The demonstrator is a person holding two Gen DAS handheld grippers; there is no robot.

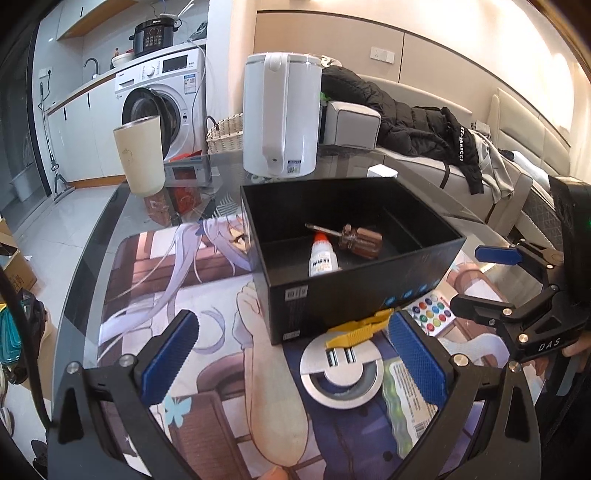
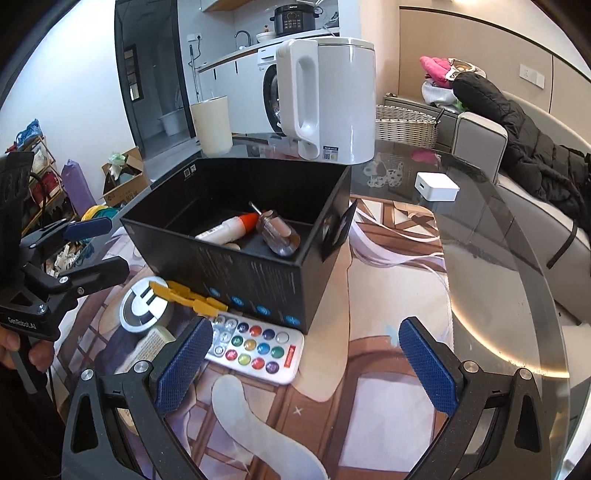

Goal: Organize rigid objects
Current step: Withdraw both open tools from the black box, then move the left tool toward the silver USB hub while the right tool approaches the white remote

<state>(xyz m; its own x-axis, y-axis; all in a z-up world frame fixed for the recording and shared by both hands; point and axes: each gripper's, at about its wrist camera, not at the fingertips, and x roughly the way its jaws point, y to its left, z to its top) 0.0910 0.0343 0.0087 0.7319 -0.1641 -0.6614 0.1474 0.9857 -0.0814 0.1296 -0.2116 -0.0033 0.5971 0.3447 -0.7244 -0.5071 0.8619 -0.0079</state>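
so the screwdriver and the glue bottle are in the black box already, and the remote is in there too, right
Not quite. The screwdriver and glue bottle do lie in the black box, but the remote is still outside, on the mat in front of the box. The right wrist view shows it most clearly.

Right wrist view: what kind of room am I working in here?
Most likely a small apartment's open living and kitchen area: a washing machine under a counter with a sink tap, and a sofa beside the glass table.

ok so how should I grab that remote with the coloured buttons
Take the remote across its narrow width, near the plain end away from the black box. It lies flat on the mat, so come from above with the right gripper, whose open jaws are nearest.
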